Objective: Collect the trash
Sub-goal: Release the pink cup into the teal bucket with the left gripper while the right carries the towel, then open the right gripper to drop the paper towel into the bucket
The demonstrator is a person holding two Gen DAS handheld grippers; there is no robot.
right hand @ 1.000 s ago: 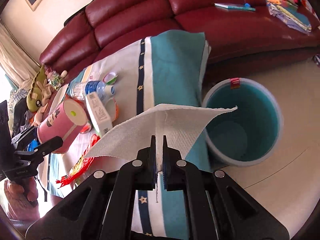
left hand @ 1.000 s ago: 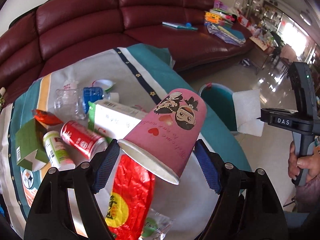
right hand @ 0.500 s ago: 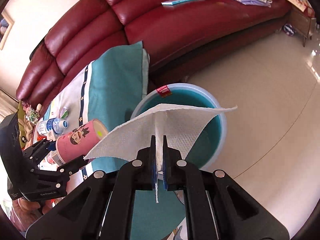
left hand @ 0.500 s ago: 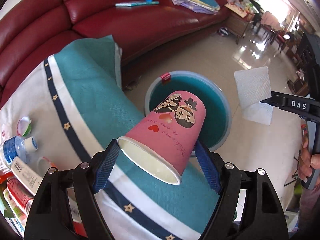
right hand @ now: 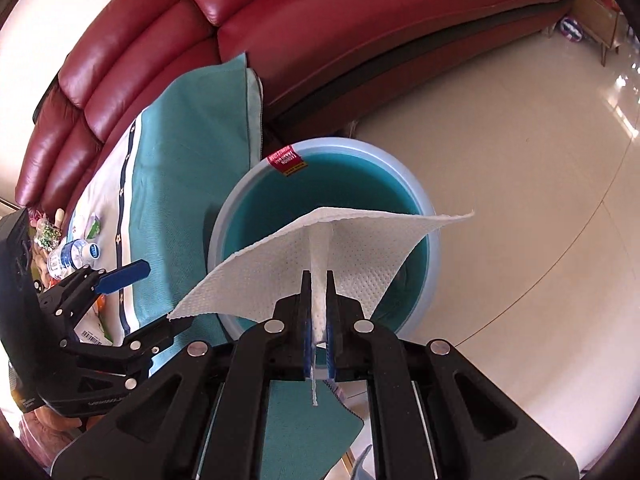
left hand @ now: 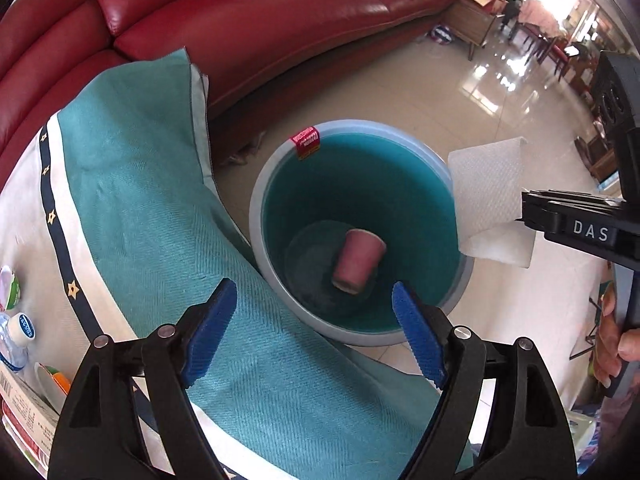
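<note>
Your pink cup (left hand: 357,263) has left the left gripper (left hand: 314,330) and now lies on its side at the bottom of the blue bin (left hand: 256,216).

You hold that gripper above the bin's near rim with its jaws wide apart and opening, nothing between the blue pads (left hand: 416,334). Your right gripper (right hand: 319,300) is clamped on a white paper towel (right hand: 280,264), its jaws just starting to part, and the sheet spreads out over the bin's mouth. From that camera the towel hides the bin's floor, so you cannot see the cup there. Your right hand (left hand: 616,352) is cut off at the picture's edge. The teal tablecloth (left hand: 160,200) hangs just beside the bin; the bottle (left hand: 16,340) and the other litter on the table are cropped at the left edge and hard to make out.
</note>
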